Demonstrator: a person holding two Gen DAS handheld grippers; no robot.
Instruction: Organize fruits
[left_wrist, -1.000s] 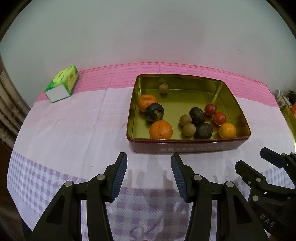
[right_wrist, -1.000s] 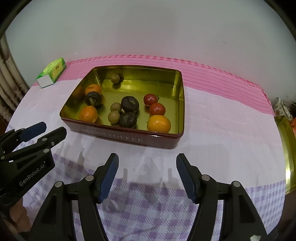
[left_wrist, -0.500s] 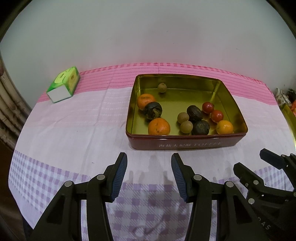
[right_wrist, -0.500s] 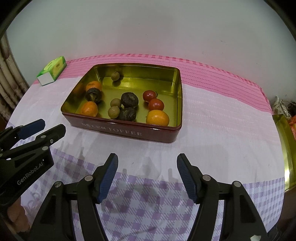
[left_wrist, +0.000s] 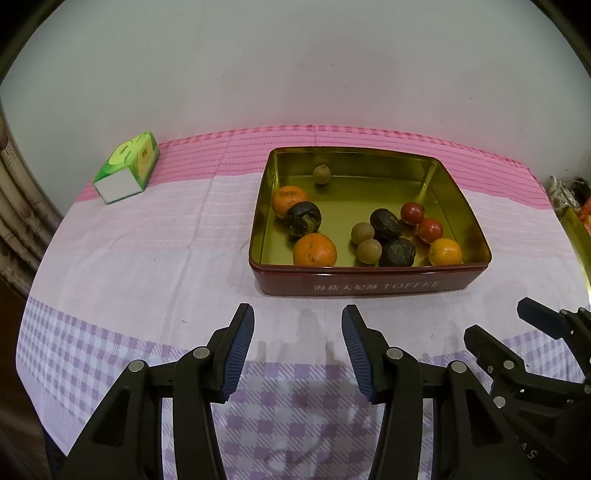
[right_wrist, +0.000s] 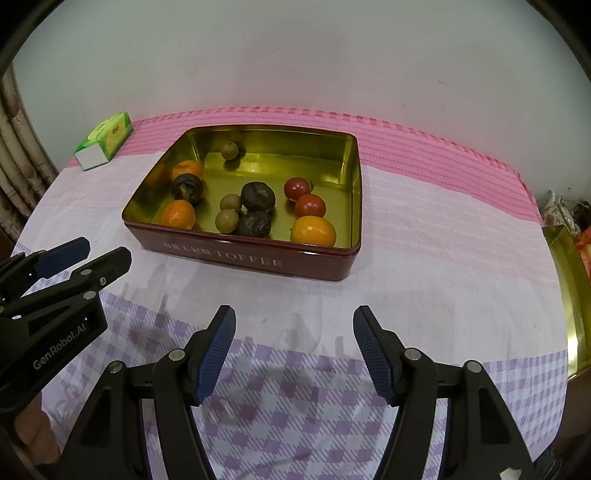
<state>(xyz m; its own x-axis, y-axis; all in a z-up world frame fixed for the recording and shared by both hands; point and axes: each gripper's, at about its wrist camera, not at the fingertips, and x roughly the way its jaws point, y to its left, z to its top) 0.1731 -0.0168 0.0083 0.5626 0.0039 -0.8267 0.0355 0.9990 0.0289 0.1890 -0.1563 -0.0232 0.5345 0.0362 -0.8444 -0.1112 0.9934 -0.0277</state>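
Fruit lies loose in a red tin (left_wrist: 369, 286) with a gold inside, on a pink-and-white cloth (left_wrist: 147, 258): three oranges, two red tomatoes, three dark wrinkled fruits, three small tan ones; the right wrist view alone shows the edge of a second gold tray (right_wrist: 570, 295) at far right; both views catch a green box (left_wrist: 127, 168) at the cloth's far left; left gripper (left_wrist: 297, 345) and right gripper (right_wrist: 293, 350) hang short of the tin, jaws apart, holding nothing.
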